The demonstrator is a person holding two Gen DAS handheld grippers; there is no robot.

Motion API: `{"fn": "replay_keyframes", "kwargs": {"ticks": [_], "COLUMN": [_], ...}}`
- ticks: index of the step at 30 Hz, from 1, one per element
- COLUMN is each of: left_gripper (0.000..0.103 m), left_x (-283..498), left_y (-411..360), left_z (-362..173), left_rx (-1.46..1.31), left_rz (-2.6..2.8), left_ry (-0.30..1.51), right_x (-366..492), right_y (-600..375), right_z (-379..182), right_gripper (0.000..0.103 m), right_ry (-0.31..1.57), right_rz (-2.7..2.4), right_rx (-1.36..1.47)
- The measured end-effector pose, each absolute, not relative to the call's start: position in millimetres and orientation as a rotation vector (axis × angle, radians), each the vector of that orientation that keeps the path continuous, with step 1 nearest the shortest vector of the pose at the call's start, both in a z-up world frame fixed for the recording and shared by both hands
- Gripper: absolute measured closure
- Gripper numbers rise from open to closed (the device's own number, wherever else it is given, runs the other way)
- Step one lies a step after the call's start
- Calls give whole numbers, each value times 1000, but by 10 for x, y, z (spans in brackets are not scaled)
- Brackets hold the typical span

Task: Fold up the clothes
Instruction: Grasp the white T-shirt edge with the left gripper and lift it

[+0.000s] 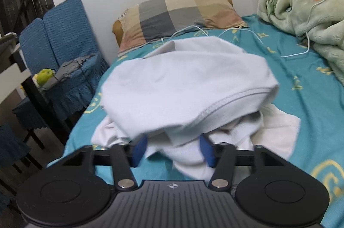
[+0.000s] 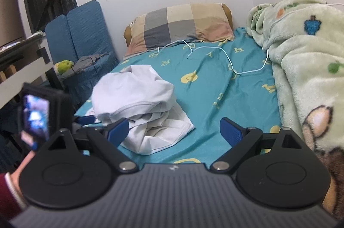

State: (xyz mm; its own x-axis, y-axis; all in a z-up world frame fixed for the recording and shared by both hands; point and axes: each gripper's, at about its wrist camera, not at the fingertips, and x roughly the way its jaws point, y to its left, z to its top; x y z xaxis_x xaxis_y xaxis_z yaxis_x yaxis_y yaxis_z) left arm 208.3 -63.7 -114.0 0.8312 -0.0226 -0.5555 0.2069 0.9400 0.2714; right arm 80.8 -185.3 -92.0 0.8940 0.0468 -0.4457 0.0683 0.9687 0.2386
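One crumpled white garment (image 1: 185, 86) lay on teal bedsheet (image 1: 290, 99), bunched between left gripper's (image 1: 172, 150) narrowed blue pads; right gripper (image 2: 175, 131) stood wide, empty, just beside it.

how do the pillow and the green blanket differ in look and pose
The pillow is checked in grey, beige and tan; the green blanket is pale fleece with cartoon prints. The pillow lies flat at the head of the bed; the blanket is heaped along the right side. Both rest on the teal bedsheet.

White garment (image 2: 137, 103); teal sheet (image 2: 210, 86), yellow motifs; checked grey-beige pillow (image 2: 182, 23); pale green blanket (image 2: 305, 56).
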Motion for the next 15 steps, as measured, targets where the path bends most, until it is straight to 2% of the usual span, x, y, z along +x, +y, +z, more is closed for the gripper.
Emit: {"fn": "replay_keyframes", "kwargs": {"ticks": [1,2,8,15], "left_gripper": [90,95,97,98], "left_x": [2136,2165,1841,1104], "left_y": [-626,-599,-390,-84], "left_z": [-1145,-1124,-555,200], "left_rx": [314,289,165,-35], "left_rz": [-139,-150,-238,-361], "left_ry": [573,562,422,396], "right_x": [846,879,1064,955], "right_y": [-1850,-1853,-1867,-1773], "right_z": [-953,-984,-1062,-1007], "right_gripper": [10,10,10,10], "right_ry": [473,478,465,445], "right_rz": [-12,-11,-17,95], "right_rx": [249,246,246,293]}}
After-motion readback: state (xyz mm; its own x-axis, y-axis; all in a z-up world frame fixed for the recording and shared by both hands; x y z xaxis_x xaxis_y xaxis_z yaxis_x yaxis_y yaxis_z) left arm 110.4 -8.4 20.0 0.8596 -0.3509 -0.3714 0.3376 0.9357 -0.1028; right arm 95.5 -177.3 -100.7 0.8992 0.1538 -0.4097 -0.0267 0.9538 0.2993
